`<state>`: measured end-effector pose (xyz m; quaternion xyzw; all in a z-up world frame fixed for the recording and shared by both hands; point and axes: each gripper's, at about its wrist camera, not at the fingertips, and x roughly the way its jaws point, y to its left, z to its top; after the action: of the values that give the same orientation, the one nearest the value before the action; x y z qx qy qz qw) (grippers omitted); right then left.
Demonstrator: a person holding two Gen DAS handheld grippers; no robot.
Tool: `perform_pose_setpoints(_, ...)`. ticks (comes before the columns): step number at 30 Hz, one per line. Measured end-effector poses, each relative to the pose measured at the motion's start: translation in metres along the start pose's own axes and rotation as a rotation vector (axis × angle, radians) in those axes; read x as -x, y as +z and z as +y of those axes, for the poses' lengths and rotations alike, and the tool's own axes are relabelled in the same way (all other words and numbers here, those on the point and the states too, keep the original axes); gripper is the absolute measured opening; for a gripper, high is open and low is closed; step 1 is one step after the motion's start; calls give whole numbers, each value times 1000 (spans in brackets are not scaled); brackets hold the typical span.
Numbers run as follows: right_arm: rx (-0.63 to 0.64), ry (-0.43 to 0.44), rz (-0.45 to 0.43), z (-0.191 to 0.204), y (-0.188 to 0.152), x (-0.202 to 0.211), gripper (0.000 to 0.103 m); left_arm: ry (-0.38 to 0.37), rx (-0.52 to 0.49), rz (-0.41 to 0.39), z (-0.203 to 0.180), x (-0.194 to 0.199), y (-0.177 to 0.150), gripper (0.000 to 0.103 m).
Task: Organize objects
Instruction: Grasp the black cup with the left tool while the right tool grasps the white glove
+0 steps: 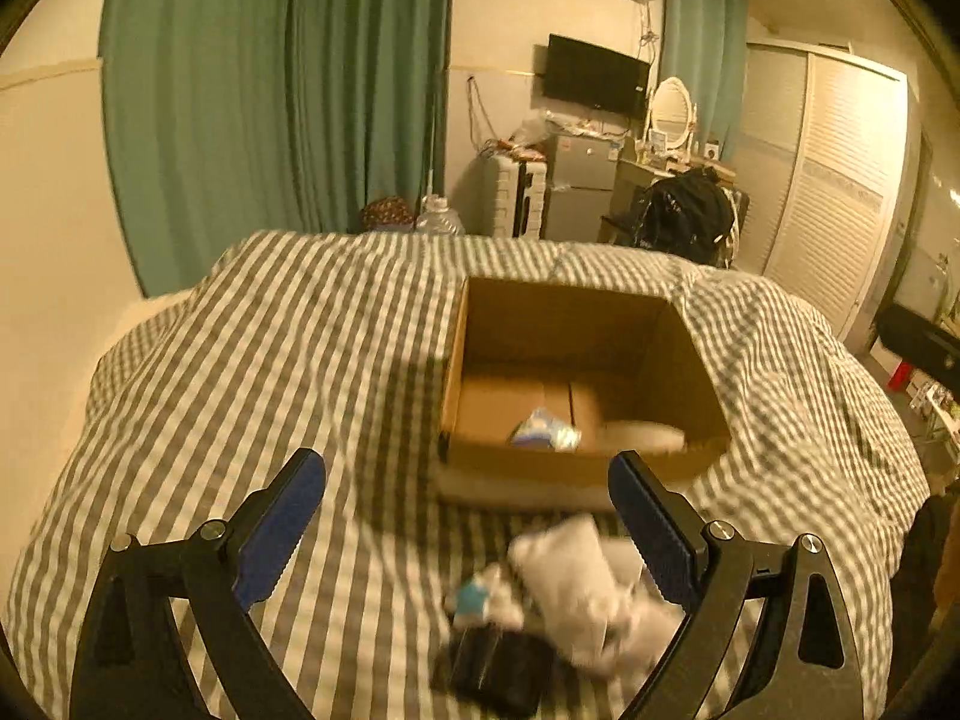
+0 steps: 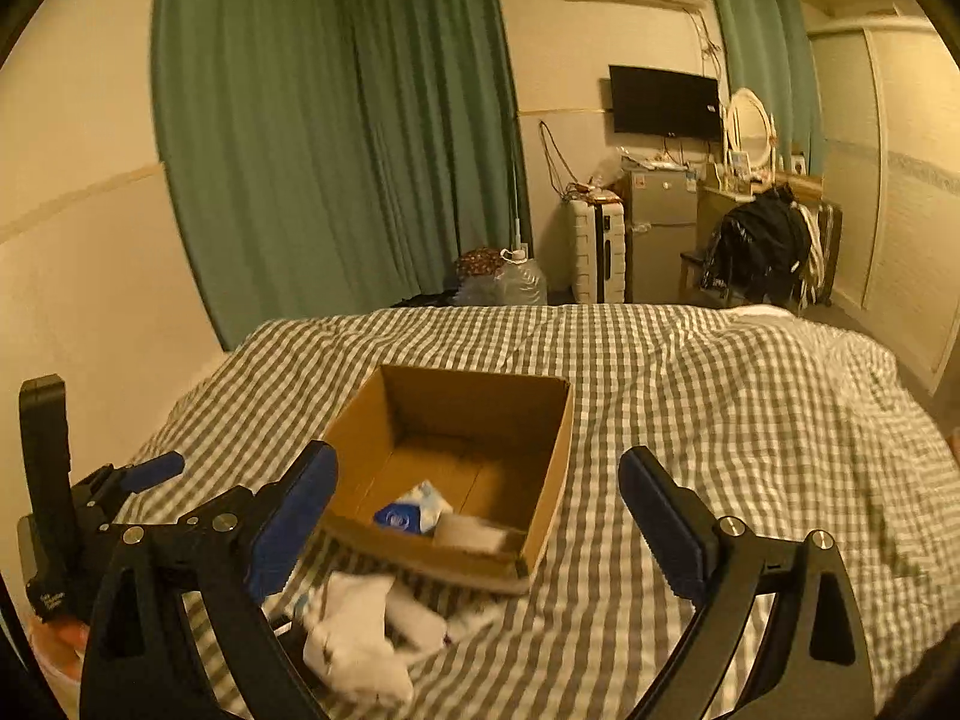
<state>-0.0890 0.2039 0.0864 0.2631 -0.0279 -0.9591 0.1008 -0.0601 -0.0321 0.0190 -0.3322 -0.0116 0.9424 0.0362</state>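
- Cardboard box (image 2: 456, 468) sits open on the checked bedcover (image 2: 690, 396); a blue-and-white packet (image 2: 414, 513) lies inside it, printing illegible.
- White socks (image 2: 360, 636) heaped just before the box, beside a dark item (image 1: 498, 669).
- Left gripper (image 1: 468, 528): jaws wide apart, holding nothing.
- Right gripper (image 2: 480, 516): jaws wide apart, holding nothing.

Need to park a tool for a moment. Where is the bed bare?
Bare: bedspread right of the box, and the strip beyond it. Crowded: the white pile before the box, below the left tool.
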Motion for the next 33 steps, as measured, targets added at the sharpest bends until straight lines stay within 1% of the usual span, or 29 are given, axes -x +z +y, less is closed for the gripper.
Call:
perform_pose_setpoints(3,29,1,4,12,-13,17,95,35,-14,19,1,6,-24,98)
perform_pose_setpoints(5,37,5,26,21,-30,20,95,70,-53,32,-3,4,-43,98)
perform_pose_setpoints(7,32,10,64,23,-43,12,95,95,-90,49,-8,-2,-58,98)
perform_pose_setpoints(8,31,15,83,23,-49,8,95,95,-113,62,-12,-5,-68,98)
perform_pose_setpoints(9,32,22,101,25,-57,4,95,90,-120,73,-14,-8,-74,98)
perform_pose_setpoints(11,38,6,140,26,-72,-6,95,63,-126,108,-17,-16,-86,98)
perform_pose_setpoints(13,39,-7,172,23,-86,-18,95,29,-122,156,-20,-28,-98,98)
perform_pose_setpoints(17,-4,-16,231,10,-105,-40,95,-12,-101,250,-26,-55,-110,98)
perform_pose_setpoints(18,-15,-15,241,8,-109,-45,95,-16,-99,262,-27,-60,-113,98)
perform_pose_setpoints(23,-35,-2,270,4,-119,-55,95,-29,-115,271,-40,-70,-113,96)
perform_pose_setpoints(25,-34,5,278,5,-122,-58,95,-31,-125,288,-44,-73,-114,81)
perform_pose_setpoints(26,-33,5,279,5,-123,-59,95,-23,-131,293,-46,-74,-115,76)
perform_pose_setpoints(27,-31,7,280,5,-124,-60,95,-25,-130,297,-46,-75,-115,62)
perform_pose_setpoints(30,-29,15,274,7,-125,-57,95,-45,-117,301,-45,-73,-115,59)
perform_pose_setpoints(33,-24,19,265,10,-125,-54,95,-54,-96,289,-38,-60,-113,59)
